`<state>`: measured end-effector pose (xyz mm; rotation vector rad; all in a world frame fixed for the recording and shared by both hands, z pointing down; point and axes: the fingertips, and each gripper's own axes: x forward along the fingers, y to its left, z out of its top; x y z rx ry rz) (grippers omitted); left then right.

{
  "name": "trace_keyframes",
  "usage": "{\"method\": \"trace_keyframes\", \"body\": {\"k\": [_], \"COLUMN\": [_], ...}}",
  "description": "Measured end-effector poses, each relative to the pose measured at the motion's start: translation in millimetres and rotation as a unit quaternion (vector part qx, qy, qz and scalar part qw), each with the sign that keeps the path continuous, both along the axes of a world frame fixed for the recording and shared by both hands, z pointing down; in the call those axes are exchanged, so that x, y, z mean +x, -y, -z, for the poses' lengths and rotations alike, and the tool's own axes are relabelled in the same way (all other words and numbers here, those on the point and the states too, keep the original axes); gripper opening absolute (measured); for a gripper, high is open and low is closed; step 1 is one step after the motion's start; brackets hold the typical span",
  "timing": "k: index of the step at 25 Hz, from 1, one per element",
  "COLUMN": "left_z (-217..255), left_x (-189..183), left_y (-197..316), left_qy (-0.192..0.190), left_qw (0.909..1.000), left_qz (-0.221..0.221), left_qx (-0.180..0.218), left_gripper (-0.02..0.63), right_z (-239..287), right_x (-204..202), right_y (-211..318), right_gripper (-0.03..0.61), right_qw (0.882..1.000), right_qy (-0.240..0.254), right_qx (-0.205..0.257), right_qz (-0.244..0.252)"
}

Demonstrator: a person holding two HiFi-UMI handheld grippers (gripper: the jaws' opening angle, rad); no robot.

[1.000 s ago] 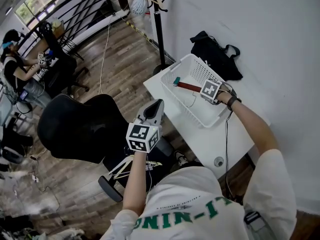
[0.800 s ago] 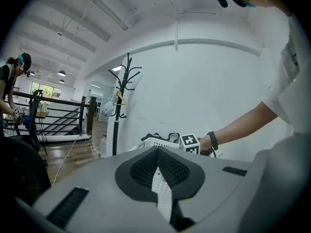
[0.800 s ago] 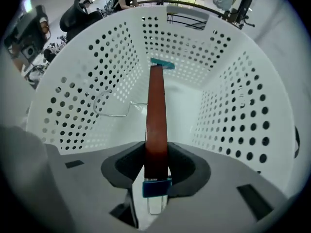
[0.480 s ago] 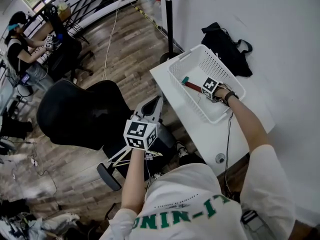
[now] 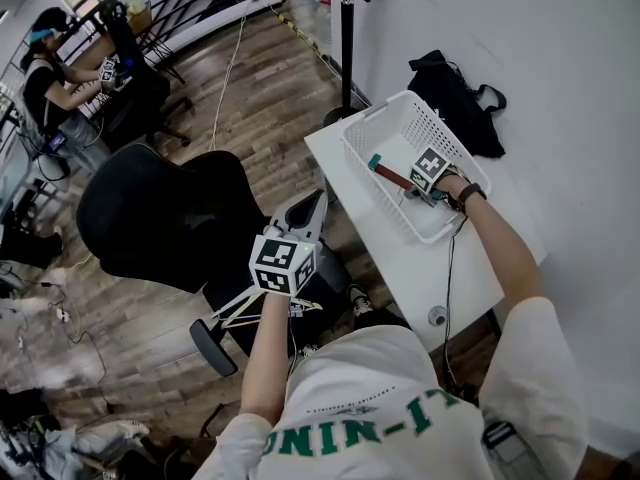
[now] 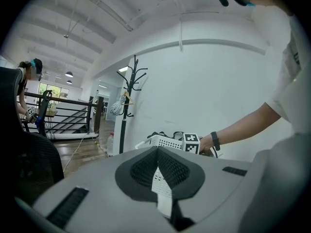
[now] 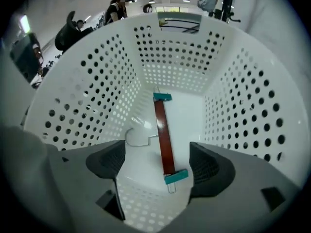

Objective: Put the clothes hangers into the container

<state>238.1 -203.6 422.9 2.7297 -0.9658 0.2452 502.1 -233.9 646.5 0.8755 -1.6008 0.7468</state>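
A white perforated basket (image 5: 392, 120) (image 7: 92, 86) stands on the white table (image 5: 400, 268). On its floor lies a red-brown hanger bar (image 5: 391, 176) (image 7: 164, 138) with teal clips at both ends. My right gripper (image 5: 420, 190) (image 7: 158, 162) points down into the basket; its jaws have just been opening and stand wide on either side of the bar's near end without pressing it. My left gripper (image 5: 311, 211) (image 6: 158, 152) hovers over the black chair (image 5: 160, 223), tips together, nothing in them. Pale wooden hangers (image 5: 243, 311) lie on the chair seat below it.
A black bag (image 5: 455, 93) lies behind the basket by the white wall. A black coat stand (image 5: 347, 28) (image 6: 127, 101) rises at the table's far corner. Another person (image 5: 50, 68) sits at a desk far left. A cable hangs over the table's near edge.
My right gripper has sunk deeper into the basket and let go of the hanger, which now rests on the basket floor. The left gripper has drifted slightly over the chair.
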Motion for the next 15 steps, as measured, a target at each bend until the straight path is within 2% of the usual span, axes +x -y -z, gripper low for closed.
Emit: {"method": "trace_keyframes", "body": {"k": [4, 8, 15], "left_z": [4, 13, 16], "left_x": [-10, -35, -98], "left_y": [-8, -19, -38], "left_qy": [-0.002, -0.005, -0.004], "left_qw": [0.9999, 0.9995, 0.9965], "left_qz": [0.01, 0.03, 0.083], "left_qx": [0.005, 0.01, 0.012], "left_gripper": [0.012, 0.012, 0.012], "right_z": [54, 122, 195], "right_x": [-19, -55, -155], "right_y": [9, 3, -21], "right_gripper": [0.422, 0.419, 0.407], "right_qw": [0.997, 0.988, 0.964], "right_qy": [0.018, 0.04, 0.097], "right_qx": [0.073, 0.137, 0.195], "right_qz": [0.022, 0.062, 0.15]}}
